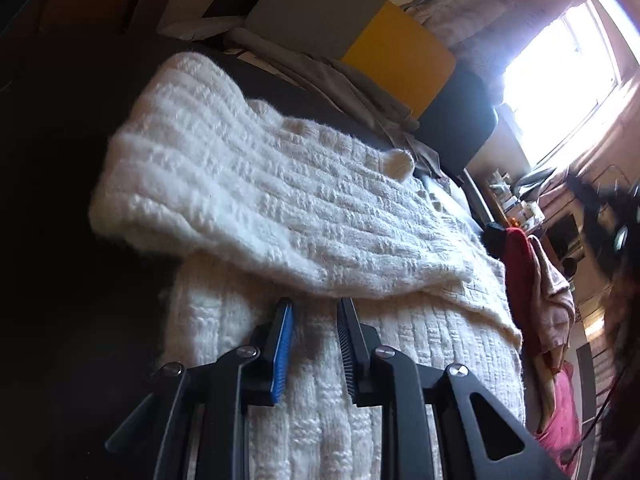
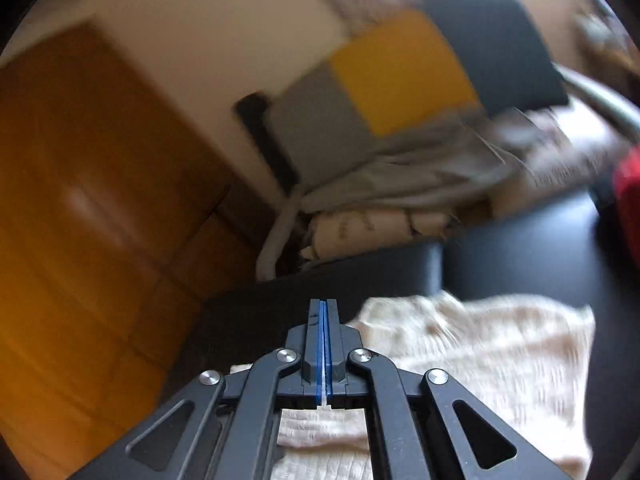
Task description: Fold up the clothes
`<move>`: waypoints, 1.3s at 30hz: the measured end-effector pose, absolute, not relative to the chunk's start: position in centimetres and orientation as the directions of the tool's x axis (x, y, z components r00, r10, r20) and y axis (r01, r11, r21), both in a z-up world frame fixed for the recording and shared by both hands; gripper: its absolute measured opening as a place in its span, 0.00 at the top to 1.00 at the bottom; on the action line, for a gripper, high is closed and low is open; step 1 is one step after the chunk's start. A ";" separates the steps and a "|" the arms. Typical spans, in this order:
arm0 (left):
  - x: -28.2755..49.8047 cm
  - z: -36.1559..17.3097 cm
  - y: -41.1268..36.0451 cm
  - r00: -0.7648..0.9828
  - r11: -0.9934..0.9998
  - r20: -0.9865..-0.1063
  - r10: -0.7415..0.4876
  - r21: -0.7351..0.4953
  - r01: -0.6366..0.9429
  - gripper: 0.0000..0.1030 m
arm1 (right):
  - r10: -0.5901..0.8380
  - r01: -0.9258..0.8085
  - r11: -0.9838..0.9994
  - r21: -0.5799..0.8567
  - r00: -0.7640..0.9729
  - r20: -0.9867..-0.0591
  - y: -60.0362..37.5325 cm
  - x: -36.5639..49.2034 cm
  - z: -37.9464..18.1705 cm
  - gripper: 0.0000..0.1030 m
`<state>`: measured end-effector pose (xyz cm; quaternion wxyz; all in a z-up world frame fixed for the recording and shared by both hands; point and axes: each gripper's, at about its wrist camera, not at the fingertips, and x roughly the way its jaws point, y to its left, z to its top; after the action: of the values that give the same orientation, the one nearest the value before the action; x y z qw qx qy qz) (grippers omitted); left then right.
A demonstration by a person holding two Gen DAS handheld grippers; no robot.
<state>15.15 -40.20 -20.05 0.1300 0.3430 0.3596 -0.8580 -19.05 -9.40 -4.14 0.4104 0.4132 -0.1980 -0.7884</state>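
Note:
A white chunky knit sweater (image 1: 280, 208) lies on a dark surface (image 1: 60, 200), with one part folded across the rest. My left gripper (image 1: 314, 308) is open, its fingers just above the sweater's lower part, at the edge of the folded layer. My right gripper (image 2: 323, 308) is shut, with a thin bit of white knit showing at the base of its pads. The sweater (image 2: 480, 352) lies under and to the right of it; this view is blurred.
A grey, yellow and dark cushion (image 1: 360, 32) and grey cloth (image 1: 352, 88) lie behind the sweater. Red and pink garments (image 1: 532, 288) hang at the right. A bright window (image 1: 560, 76) is at the upper right. An orange-brown wooden panel (image 2: 80, 200) is at the left.

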 end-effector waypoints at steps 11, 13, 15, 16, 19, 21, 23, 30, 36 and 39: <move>15.3 -20.3 -39.5 -0.738 -0.729 -0.674 0.000 -0.505 0.462 0.79 | -0.871 0.156 -0.490 0.857 -0.090 -0.482 -11.3 -16.5 -19.9 0.43; 15.4 -20.5 -39.7 -0.745 -0.721 -0.667 0.006 -0.519 0.459 0.79 | -0.874 0.146 -0.487 0.861 -0.081 -0.480 -12.6 -16.5 -20.6 0.43; 15.7 -20.6 -39.8 -0.753 -0.713 -0.658 0.010 -0.533 0.456 0.79 | -0.877 0.124 -0.479 0.869 -0.096 -0.470 -13.2 -16.5 -20.9 0.44; 15.7 -20.6 -39.8 -0.755 -0.709 -0.656 0.011 -0.537 0.457 0.79 | -0.879 0.113 -0.474 0.873 -0.108 -0.464 -13.4 -16.4 -21.0 0.44; 16.2 -20.4 -39.9 -0.761 -0.694 -0.649 0.005 -0.550 0.464 0.79 | -0.842 0.161 -0.538 0.827 -0.153 -0.518 -14.7 -16.8 -20.1 0.86; 16.8 -20.1 -40.3 -0.780 -0.663 -0.626 0.004 -0.586 0.467 0.79 | -0.799 0.256 -0.601 0.757 -0.174 -0.576 -15.9 -17.0 -18.4 0.93; 17.3 -19.7 -40.4 -0.793 -0.653 -0.609 -0.001 -0.601 0.462 0.79 | -0.758 0.379 -0.646 0.663 -0.213 -0.617 -17.3 -17.3 -15.6 0.93; 16.3 -18.7 -40.6 -0.779 -0.670 -0.626 -0.027 -0.567 0.479 0.79 | -0.763 0.585 -0.628 0.513 -0.333 -0.555 -18.1 -18.6 -5.3 0.93; 13.1 -19.0 -42.2 -0.701 -0.642 -0.710 -0.068 -0.506 0.575 0.77 | -0.763 0.571 -0.638 0.517 -0.377 -0.525 -14.4 -19.8 -4.2 0.93; 13.2 -19.0 -42.8 -0.690 -0.619 -0.713 -0.126 -0.487 0.616 0.77 | -0.762 0.563 -0.642 0.520 -0.398 -0.510 -12.6 -20.4 -3.7 0.93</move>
<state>13.21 -42.78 -19.03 0.2210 0.3256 0.3762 -0.8388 -20.43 -12.56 -3.66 0.4015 0.3738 -0.1331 -0.8255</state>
